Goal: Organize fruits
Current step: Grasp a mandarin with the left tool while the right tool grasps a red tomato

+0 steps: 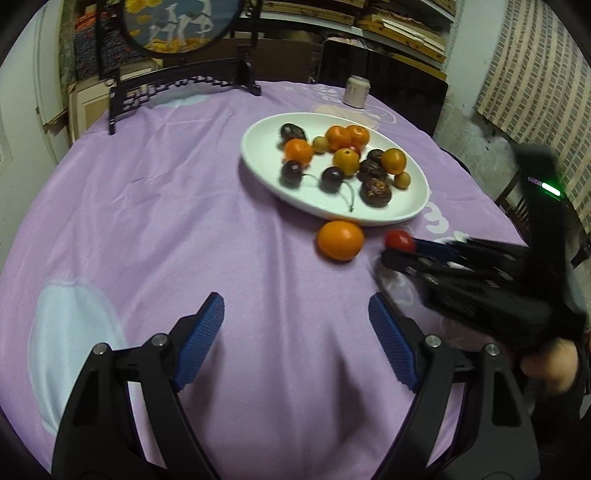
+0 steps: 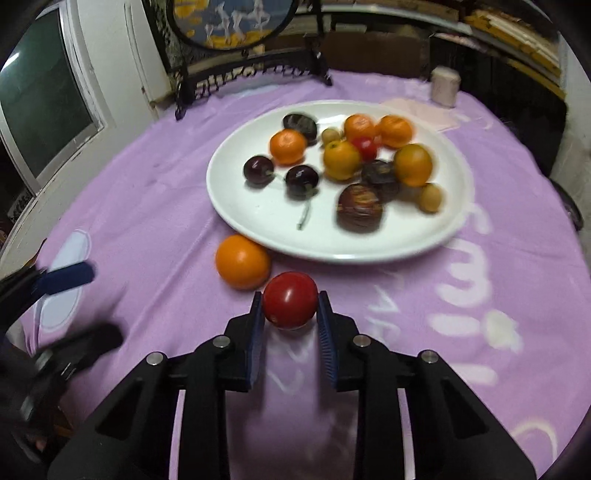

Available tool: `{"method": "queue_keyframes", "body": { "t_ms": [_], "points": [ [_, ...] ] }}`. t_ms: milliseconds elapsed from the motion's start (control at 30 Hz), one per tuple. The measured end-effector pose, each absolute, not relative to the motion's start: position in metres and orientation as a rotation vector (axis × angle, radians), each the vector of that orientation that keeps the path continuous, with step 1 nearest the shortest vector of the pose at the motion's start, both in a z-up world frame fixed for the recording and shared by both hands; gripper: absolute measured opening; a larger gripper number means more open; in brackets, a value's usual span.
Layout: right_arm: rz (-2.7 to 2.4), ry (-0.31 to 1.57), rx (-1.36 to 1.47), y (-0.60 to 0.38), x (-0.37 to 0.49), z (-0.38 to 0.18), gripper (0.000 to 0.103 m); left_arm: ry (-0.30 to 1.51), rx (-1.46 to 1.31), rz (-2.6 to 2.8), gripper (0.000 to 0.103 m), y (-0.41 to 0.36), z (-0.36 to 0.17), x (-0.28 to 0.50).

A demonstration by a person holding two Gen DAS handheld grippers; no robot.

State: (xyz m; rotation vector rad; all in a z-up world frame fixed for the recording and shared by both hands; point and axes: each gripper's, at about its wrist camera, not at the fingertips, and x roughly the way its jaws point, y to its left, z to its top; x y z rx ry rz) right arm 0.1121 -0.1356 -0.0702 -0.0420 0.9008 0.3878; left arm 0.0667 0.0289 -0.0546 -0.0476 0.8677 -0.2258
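A white oval plate (image 1: 266,173) (image 2: 236,206) on the purple cloth holds several oranges, dark plums, small yellow fruits and a red tomato. Just in front of the plate lies a loose orange (image 1: 340,240) (image 2: 242,261). Beside that orange is a small red tomato (image 2: 290,305) (image 1: 399,240), and my right gripper (image 2: 290,308) (image 1: 397,246) is shut on it, the blue pads pressing both sides. My left gripper (image 1: 296,317) stands open over bare cloth, nearer than the loose orange, with nothing between its fingers; it shows at the left edge of the right wrist view (image 2: 74,306).
A pale can (image 1: 356,91) (image 2: 445,85) stands behind the plate. A dark carved stand with a round picture panel (image 1: 181,26) (image 2: 232,22) fills the table's far side. Cardboard and shelves lie beyond. A window (image 2: 44,99) is at the left.
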Motion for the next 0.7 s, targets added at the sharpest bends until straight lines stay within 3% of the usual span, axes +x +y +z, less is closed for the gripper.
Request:
{"method": "queue_keyframes", "body": {
  "t_ms": [467, 500, 533, 600, 700],
  "points": [
    [0.323, 0.866, 0.098, -0.213, 0.073, -0.06, 0.029, 0.95, 0.043, -0.197, 0.08, -0.034, -0.088, 0.146],
    [0.328, 0.867, 0.1, -0.213, 0.072, -0.06, 0.029, 0.954, 0.042, -0.194, 0.076, -0.034, -0.09, 0.149],
    [0.335, 0.871, 0.1, -0.21, 0.072, -0.062, 0.029, 0.963, 0.041, -0.195, 0.059, -0.034, -0.093, 0.152],
    [0.352, 0.878, 0.099, -0.208, 0.071, -0.063, 0.029, 0.946, 0.076, -0.182, 0.043, -0.039, -0.095, 0.154],
    [0.367, 0.878, 0.093, -0.202, 0.068, -0.062, 0.029, 0.944, 0.069, -0.213, 0.043, -0.039, -0.094, 0.149]
  ]
}}
